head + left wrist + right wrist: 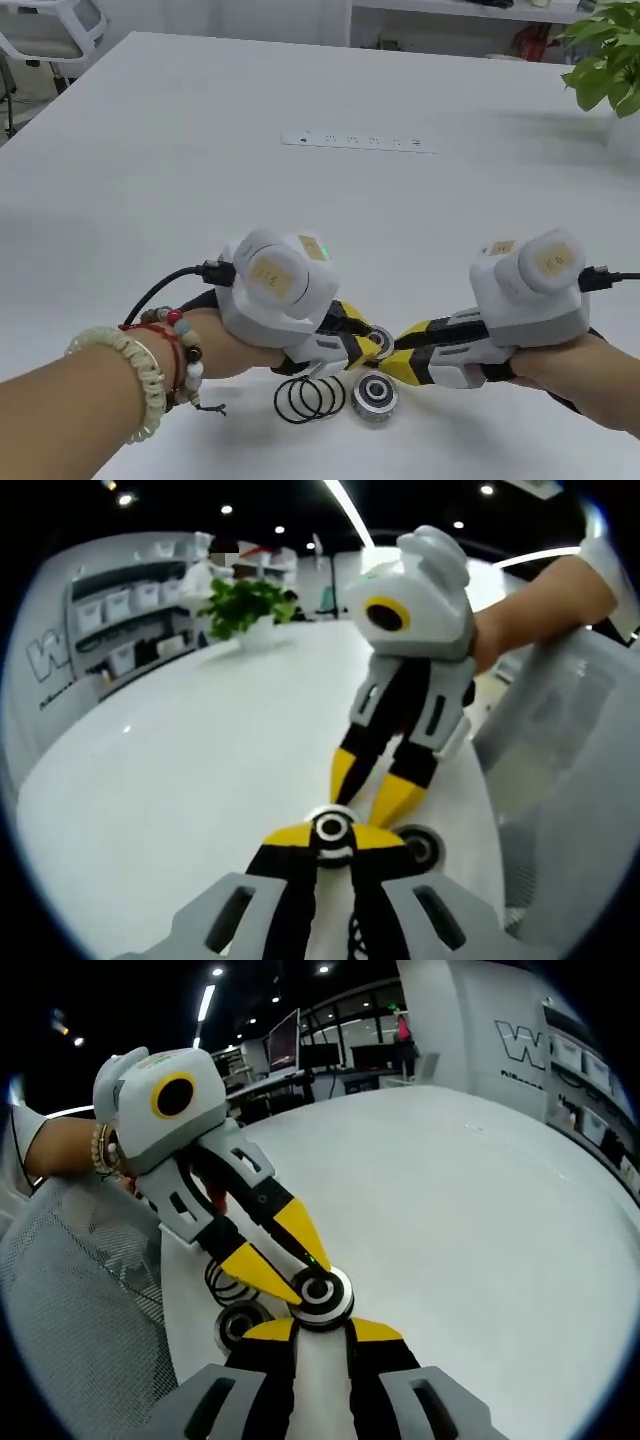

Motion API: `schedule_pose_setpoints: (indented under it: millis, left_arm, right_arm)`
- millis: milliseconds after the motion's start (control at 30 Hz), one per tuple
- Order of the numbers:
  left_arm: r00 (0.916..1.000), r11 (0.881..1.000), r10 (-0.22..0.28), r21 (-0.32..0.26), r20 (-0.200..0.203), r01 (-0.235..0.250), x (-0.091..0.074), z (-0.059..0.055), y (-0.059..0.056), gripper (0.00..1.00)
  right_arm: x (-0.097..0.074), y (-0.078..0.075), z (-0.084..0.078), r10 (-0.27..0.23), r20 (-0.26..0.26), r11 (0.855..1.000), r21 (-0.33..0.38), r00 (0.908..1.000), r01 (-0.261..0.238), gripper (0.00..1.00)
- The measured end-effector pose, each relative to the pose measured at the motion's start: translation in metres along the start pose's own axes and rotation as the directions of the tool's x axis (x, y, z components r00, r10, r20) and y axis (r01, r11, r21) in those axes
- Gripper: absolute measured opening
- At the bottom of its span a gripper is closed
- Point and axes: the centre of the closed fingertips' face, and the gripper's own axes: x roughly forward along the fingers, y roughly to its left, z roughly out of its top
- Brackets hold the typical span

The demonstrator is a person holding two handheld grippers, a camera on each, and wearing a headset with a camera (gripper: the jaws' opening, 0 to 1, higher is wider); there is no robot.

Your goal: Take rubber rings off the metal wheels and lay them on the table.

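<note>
Metal wheel clamped in left gripper jaws just above the white table; right gripper tips touch it, grip unclear. Rubber rings and 1 more wheel lie beneath.

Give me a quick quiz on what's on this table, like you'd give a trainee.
1. True or false: a loose wheel lies on the table next to the black rings.
2. Where do the tips of the left gripper and the right gripper meet? A) over the rings B) at the held wheel C) on the loose wheel
3. Fill in: the bead bracelets sit on the wrist behind the ___ gripper.

Key: 1 true; 2 B; 3 left.
</note>
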Motion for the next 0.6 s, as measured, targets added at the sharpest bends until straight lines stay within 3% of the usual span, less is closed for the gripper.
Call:
schedule_pose_setpoints:
  millis: [133,200,267,433,500,533,600]
  left_arm:
    - [1.0000,1.000,-0.006,-0.009,0.001,0.006,-0.0010,-0.0007,0.0003,0.13]
    - [0.9999,1.000,-0.012,-0.014,0.005,0.012,-0.0023,-0.0016,0.0004,0.13]
    - [0.9996,1.000,-0.024,-0.009,0.017,0.024,-0.0031,-0.0025,-0.0011,0.13]
    - [0.9993,0.999,-0.028,-0.023,0.026,0.029,-0.0036,-0.0019,-0.0011,0.13]
    - [0.9992,0.999,-0.029,-0.020,0.026,0.029,-0.0039,-0.0019,-0.0014,0.13]
    - [0.9993,0.999,-0.028,-0.018,0.025,0.029,-0.0039,-0.0019,-0.0013,0.13]
    - [0.9994,1.000,-0.027,-0.014,0.023,0.027,-0.0041,-0.0022,-0.0006,0.13]
  right_arm:
    - [-0.0013,0.0009,-0.0009,-0.004,-0.022,1.000,-0.029,0.9997,0.003,0.13]
    - [-0.0024,-0.0034,-0.0036,-0.029,-0.038,0.998,-0.065,0.9989,0.026,0.00]
    - [-0.0011,-0.0014,-0.0032,-0.014,-0.032,0.999,-0.035,0.9994,0.013,0.01]
    - [-0.0003,-0.0027,-0.0026,-0.043,-0.054,0.996,-0.080,0.9976,0.038,0.00]
    - [-0.0009,-0.0035,-0.0046,-0.052,-0.080,0.999,-0.009,0.9955,0.051,0.00]
    - [-0.0005,-0.0051,-0.0051,-0.057,-0.094,0.987,0.145,0.9939,0.070,0.00]
    - [0.0002,-0.0085,-0.0053,-0.054,-0.081,0.967,0.244,0.9952,0.072,0.00]
